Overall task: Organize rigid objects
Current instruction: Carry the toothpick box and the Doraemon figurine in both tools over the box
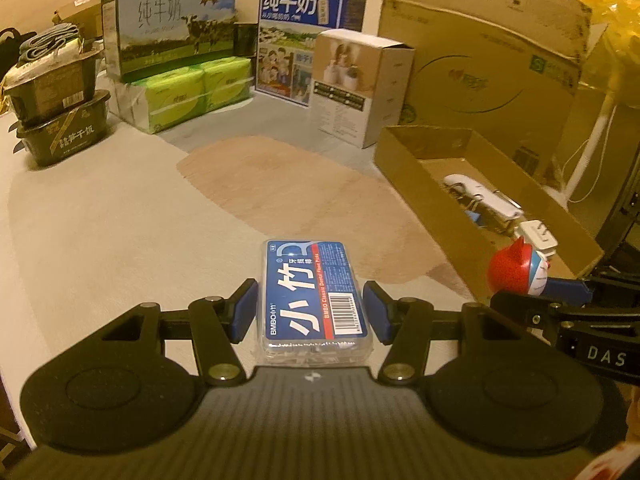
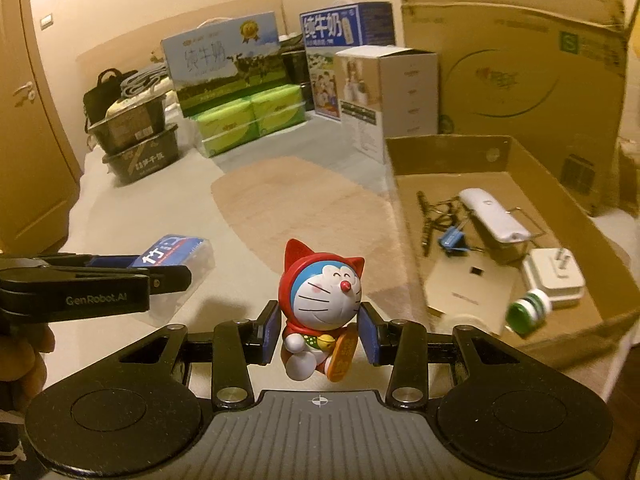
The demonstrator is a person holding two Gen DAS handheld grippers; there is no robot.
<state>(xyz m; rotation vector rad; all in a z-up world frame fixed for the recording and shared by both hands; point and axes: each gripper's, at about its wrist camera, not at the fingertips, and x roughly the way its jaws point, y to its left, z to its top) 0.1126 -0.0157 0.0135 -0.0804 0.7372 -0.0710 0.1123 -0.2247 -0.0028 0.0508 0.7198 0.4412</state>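
My left gripper [image 1: 314,308] is shut on a clear dental floss box [image 1: 314,300] with a blue label, held above the pale cloth. The right gripper [image 2: 319,334] is shut on a cat figurine [image 2: 322,304] in a red hood, gripped at its body between the blue pads. In the left wrist view the figurine [image 1: 516,270] and the right gripper show at the right edge. The floss box [image 2: 176,254] and the left gripper [image 2: 120,276] appear at the left of the right wrist view. An open cardboard tray [image 2: 452,156] stands to the right, holding several small items.
The tray [image 1: 404,160] holds a white device [image 2: 494,216], a white plug [image 2: 554,274], a green-capped bottle [image 2: 528,310] and clips. Milk cartons [image 1: 168,24], green tissue packs [image 1: 188,92], a white box [image 1: 360,84], stacked black bowls [image 1: 60,108] and big cardboard boxes [image 1: 492,60] line the back.
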